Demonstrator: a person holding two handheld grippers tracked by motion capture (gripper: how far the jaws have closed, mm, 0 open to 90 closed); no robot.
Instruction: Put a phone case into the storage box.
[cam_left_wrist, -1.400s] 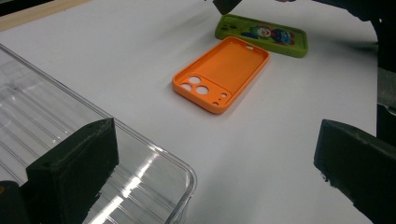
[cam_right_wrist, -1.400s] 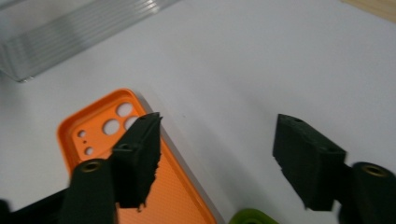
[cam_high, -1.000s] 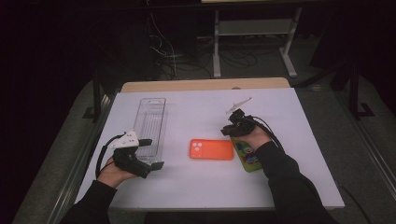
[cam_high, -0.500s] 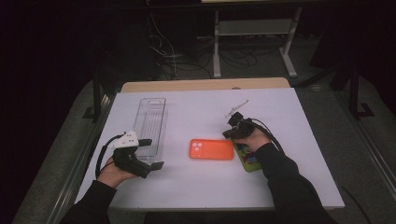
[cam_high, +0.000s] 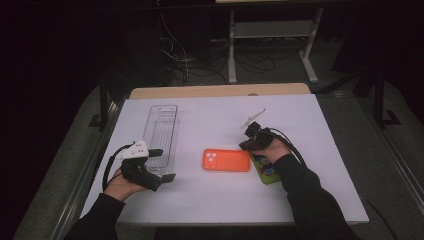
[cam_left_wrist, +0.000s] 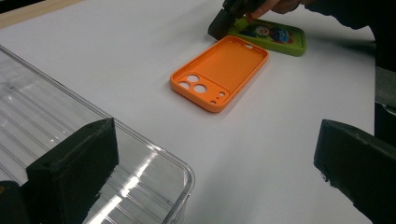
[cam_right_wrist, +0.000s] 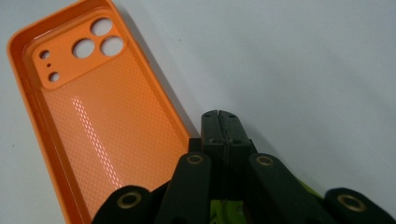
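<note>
The right gripper (cam_high: 248, 141) has its two black jaws pressed together with nothing visible between them, as the right gripper view (cam_right_wrist: 219, 122) shows. Their tips rest at the near right end of the orange rectangular phone case (cam_right_wrist: 93, 121), just beside its rim; whether they touch it cannot be told. Under the gripper's linkage lies a green phone case with a cartoon print (cam_high: 266, 169), which the right hand (cam_high: 272, 150) partly covers in the high view.

The orange case lies open side up on the white table (cam_high: 310, 125), near its middle, with three round camera holes at its left end (cam_high: 226, 160). The green case lies just to its right, turned lengthwise from far to near, and the two are close together or touching at the orange case's right end (cam_left_wrist: 219, 72).

The left gripper (cam_high: 161, 165) is held in the left hand (cam_high: 122, 184) at the near left of the table, and its jaws stand wide apart and hold nothing. In the left gripper view one jaw sits over the near corner of a clear ribbed plastic tray (cam_left_wrist: 70, 135), the other over bare table. The tray (cam_high: 161, 134) is long and narrow, running from far to near on the left side of the table, well apart from the orange case.

A black cable trails from each gripper.
</note>
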